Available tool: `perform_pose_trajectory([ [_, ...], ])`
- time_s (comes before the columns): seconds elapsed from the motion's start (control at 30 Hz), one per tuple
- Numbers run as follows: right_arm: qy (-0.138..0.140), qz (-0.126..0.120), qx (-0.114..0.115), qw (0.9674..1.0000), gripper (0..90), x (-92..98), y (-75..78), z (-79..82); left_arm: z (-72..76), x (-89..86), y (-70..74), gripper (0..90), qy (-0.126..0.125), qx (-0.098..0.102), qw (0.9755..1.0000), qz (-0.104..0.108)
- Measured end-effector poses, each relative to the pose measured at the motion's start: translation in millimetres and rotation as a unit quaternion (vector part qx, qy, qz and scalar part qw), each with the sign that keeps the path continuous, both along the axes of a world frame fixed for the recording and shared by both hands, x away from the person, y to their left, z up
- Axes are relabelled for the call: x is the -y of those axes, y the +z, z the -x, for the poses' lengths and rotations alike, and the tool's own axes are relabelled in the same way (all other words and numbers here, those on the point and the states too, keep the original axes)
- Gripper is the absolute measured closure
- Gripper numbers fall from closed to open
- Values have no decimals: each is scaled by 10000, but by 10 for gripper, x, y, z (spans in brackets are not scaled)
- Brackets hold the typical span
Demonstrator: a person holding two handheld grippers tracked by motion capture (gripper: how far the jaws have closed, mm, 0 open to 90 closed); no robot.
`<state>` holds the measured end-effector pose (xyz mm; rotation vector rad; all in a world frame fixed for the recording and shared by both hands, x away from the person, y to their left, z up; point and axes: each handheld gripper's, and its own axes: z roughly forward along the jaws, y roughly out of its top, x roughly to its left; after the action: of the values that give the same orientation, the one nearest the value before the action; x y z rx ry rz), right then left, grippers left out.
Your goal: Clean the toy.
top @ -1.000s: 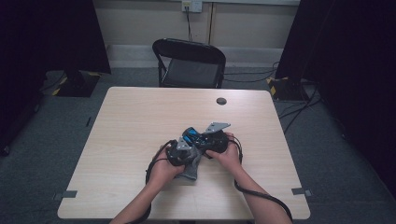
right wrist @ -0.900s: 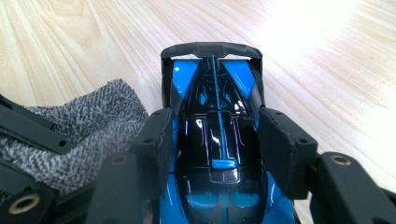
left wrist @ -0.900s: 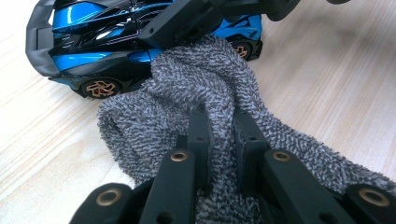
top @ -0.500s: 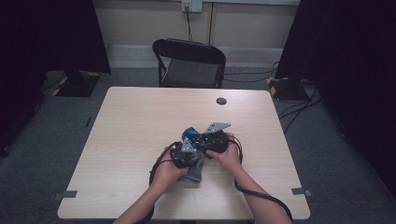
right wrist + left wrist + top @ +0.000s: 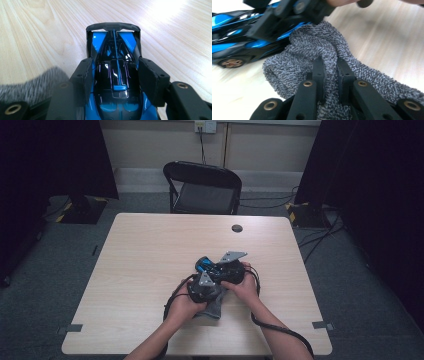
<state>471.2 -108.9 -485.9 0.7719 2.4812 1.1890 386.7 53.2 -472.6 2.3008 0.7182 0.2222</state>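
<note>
— High view first: where are your two grippers?

— You have both near the front middle of the table (image 5: 150,270), close together. Your left gripper (image 5: 202,287) sits over a grey cloth (image 5: 214,306); your right gripper (image 5: 227,270) is just beyond it, on the blue toy car (image 5: 204,266).

— What does your left gripper have?

— In the left gripper view your left gripper (image 5: 331,65) has its jaws pinched nearly together on a raised fold of the grey cloth (image 5: 312,47). The blue toy car (image 5: 234,47) lies on the table just beside the cloth.

— And your right?

— In the right gripper view your right gripper (image 5: 113,72) has its jaws about half apart, one pad against each flank of the blue toy car (image 5: 115,75), which stands on its wheels on the table (image 5: 37,37). The grey cloth (image 5: 30,87) is just beside it.
</note>
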Motion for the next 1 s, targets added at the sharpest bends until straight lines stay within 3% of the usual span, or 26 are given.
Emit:
perform_pose_trajectory([
  [0.27,5,-16,-9,10000,468,9,-1,0,20,83,8,797,-117,-51,9999,-12],
  [0.37,5,-22,7,10000,468,7,-4,3,41,127,5,798,-190,-83,9997,94],
  [0.67,12,-29,-8,10000,468,15,-3,3,121,266,23,797,-516,-127,9985,107],
  [0.83,15,-34,-24,10000,468,17,-2,0,165,249,92,797,-641,-93,9978,166],
  [1.0,20,-43,-50,10000,468,22,0,-6,201,111,160,797,-627,-95,9979,144],
])
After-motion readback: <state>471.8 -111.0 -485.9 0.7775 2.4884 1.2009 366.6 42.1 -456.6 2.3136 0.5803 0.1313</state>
